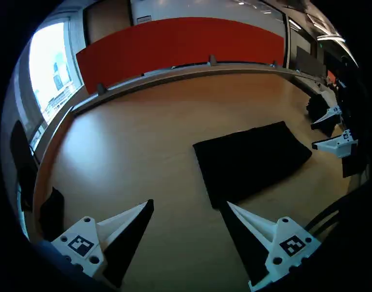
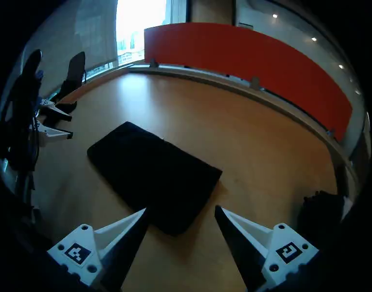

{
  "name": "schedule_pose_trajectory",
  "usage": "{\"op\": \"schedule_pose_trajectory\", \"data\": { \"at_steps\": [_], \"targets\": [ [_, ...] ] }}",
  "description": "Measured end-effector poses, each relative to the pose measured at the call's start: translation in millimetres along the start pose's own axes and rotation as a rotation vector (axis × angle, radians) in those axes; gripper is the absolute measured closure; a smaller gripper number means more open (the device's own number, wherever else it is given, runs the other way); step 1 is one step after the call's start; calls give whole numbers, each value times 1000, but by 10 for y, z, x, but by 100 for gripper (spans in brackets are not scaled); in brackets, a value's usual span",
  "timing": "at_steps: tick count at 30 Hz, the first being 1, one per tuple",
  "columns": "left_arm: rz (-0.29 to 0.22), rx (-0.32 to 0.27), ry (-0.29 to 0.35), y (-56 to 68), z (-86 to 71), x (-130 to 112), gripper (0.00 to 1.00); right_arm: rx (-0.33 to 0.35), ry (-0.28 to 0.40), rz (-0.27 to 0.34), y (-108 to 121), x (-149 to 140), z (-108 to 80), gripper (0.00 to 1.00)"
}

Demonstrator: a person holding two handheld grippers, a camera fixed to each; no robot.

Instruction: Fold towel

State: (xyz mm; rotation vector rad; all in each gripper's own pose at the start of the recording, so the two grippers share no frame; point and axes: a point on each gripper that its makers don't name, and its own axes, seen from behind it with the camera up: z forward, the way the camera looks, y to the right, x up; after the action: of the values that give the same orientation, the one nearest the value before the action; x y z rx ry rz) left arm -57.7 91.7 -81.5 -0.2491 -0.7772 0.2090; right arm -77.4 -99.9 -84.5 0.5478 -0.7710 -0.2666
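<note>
So the black cloth towel is lying flat on the light wooden surface as a tidy rectangle that looks like it's already been doubled over at least once, though I can't make out the layers because it's so dark. In the left gripper view the left claw has its white fingers spread wide with nothing between them but bare wood. The towel sits a bit ahead and off to the right, with its near corner just beyond the tip of the right-hand finger. Over at the far right of that view you can see the right claw, also spread open, just beside the towel's far short end. In the right gripper view that claw is gaping wide, and the near short edge of the towel lies right in the gap between the two fingertips. I honestly can't tell if the tips are touching the cloth or just hanging above it. At the back edge of the surface there's a long red partition panel, a bright window at the far left, and a black office chair near it.
</note>
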Motion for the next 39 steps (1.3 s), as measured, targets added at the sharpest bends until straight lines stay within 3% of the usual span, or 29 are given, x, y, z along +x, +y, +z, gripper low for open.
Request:
{"op": "schedule_pose_trajectory", "data": {
  "at_steps": [20, 28, 36, 39],
  "targets": [
    [-61, 33, 53, -82, -118, -134, 0, 39, -38, -67, 2, -106, 62, 0],
    [-56, 37, 98, -62, -182, -148, 0, 51, -68, -108, 12, -172, 80, 1],
    [-63, 37, 125, -31, -258, -192, 0, 84, -101, -147, -37, -237, 89, 6],
    [-76, 39, 134, -32, -291, -208, 0, 96, -117, -164, -54, -271, 90, 13]
  ]
}}
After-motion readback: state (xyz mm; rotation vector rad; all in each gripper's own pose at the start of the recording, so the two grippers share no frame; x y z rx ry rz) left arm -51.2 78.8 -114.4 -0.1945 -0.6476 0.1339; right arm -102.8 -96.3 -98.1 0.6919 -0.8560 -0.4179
